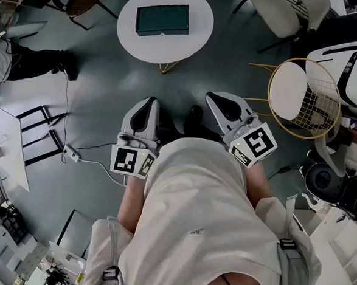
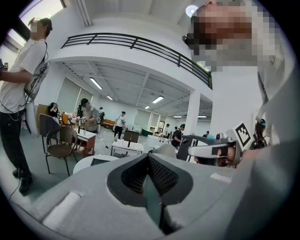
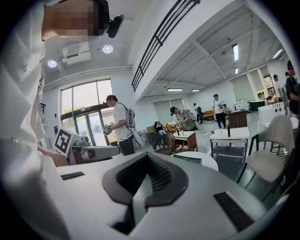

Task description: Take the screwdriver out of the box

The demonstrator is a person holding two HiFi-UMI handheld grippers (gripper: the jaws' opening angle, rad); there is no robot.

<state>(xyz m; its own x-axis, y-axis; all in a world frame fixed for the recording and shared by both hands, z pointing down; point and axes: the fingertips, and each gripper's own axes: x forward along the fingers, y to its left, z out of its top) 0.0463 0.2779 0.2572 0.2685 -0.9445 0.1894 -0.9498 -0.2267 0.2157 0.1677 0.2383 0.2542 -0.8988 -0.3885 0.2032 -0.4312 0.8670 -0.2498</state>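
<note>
Head view: the left gripper (image 1: 148, 106) and right gripper (image 1: 221, 104) are held closed, empty, well apart from the box (image 1: 162, 19); approached with jaws closed, it could be shoved aside.

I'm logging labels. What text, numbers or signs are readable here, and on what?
No readable words or numbers.
On the left hand-held gripper, its cube: black-and-white square pattern, no letters.
On the right hand-held gripper, its cube: same kind of pattern.
On the green box: small pale mark, too small to read.
</note>
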